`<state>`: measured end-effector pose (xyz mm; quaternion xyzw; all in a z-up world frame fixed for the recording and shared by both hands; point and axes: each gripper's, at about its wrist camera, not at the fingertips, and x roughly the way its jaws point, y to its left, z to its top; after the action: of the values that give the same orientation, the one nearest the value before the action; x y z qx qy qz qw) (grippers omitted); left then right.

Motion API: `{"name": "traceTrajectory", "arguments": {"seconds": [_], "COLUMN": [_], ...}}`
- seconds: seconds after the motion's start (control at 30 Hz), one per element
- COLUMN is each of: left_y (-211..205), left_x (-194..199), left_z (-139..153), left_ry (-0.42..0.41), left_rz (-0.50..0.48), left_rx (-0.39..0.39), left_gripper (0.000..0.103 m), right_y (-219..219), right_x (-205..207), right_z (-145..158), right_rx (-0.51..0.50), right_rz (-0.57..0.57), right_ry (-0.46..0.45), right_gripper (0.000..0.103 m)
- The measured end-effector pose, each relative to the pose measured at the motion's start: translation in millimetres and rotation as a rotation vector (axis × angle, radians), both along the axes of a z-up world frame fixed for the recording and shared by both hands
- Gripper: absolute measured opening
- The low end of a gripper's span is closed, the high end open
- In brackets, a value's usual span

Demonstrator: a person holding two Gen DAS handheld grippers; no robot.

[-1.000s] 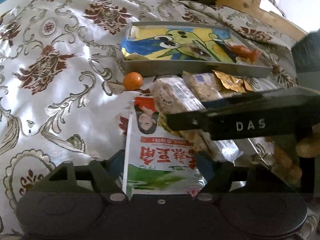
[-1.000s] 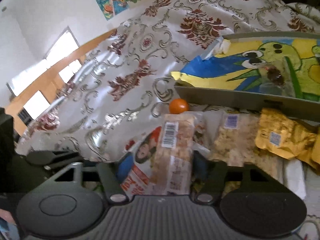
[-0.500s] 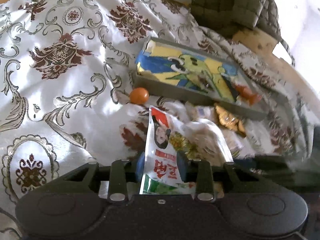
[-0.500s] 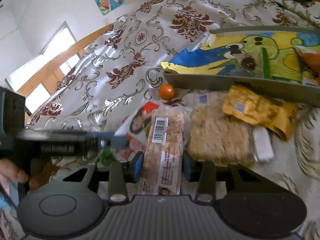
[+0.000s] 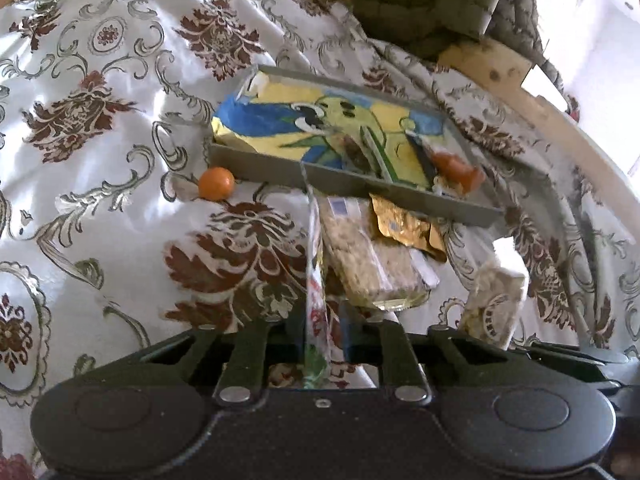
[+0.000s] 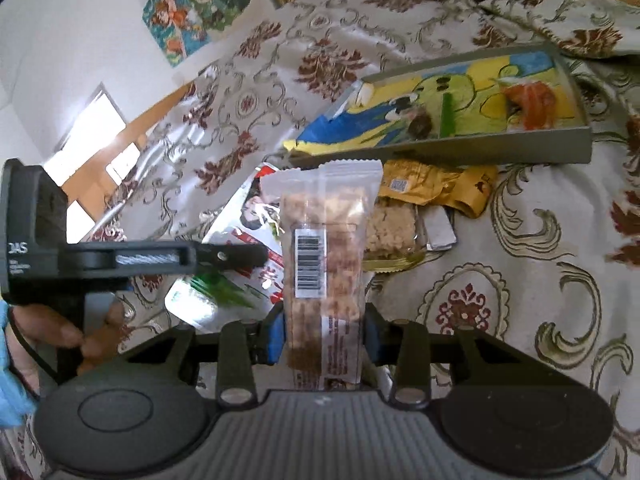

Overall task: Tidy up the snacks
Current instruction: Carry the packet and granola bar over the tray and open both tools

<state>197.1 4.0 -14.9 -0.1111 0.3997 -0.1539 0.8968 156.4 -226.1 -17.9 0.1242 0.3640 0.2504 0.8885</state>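
my left gripper (image 5: 320, 332) is closing on the red-and-white packet (image 5: 316, 280), now lifted edge-on off the bedspread (image 5: 100, 120), while my right gripper (image 6: 324, 338) clamps the clear cracker bar (image 6: 324, 248), raised too, so both can go to the tray (image 6: 520, 142) beyond.
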Motion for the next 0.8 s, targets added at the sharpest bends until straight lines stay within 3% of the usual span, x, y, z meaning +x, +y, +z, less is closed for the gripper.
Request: {"name": "traceTrajectory", "arguments": {"seconds": [0.1, 0.47, 0.8], "left_y": [-7.7, -24.2, -28.5], "left_x": [-2.3, -1.2, -24.2], "left_z": [1.0, 5.1, 17.7], "left_ry": [-0.004, 0.009, -0.034], "left_rz": [-0.008, 0.023, 0.069], "left_rx": [0.043, 0.133, 0.104], "left_gripper": [0.009, 0.008, 0.007], "right_y": [-2.2, -21.9, -35.1], "right_x": [-0.6, 8.4, -1.3], "right_z": [-1.9, -5.1, 10.9], "right_rx": [0.022, 0.125, 0.143], "right_rz": [0.007, -0.002, -0.023], "right_ry": [-0.004, 0.014, -0.060], "right_gripper": [0.043, 0.043, 0.043]}}
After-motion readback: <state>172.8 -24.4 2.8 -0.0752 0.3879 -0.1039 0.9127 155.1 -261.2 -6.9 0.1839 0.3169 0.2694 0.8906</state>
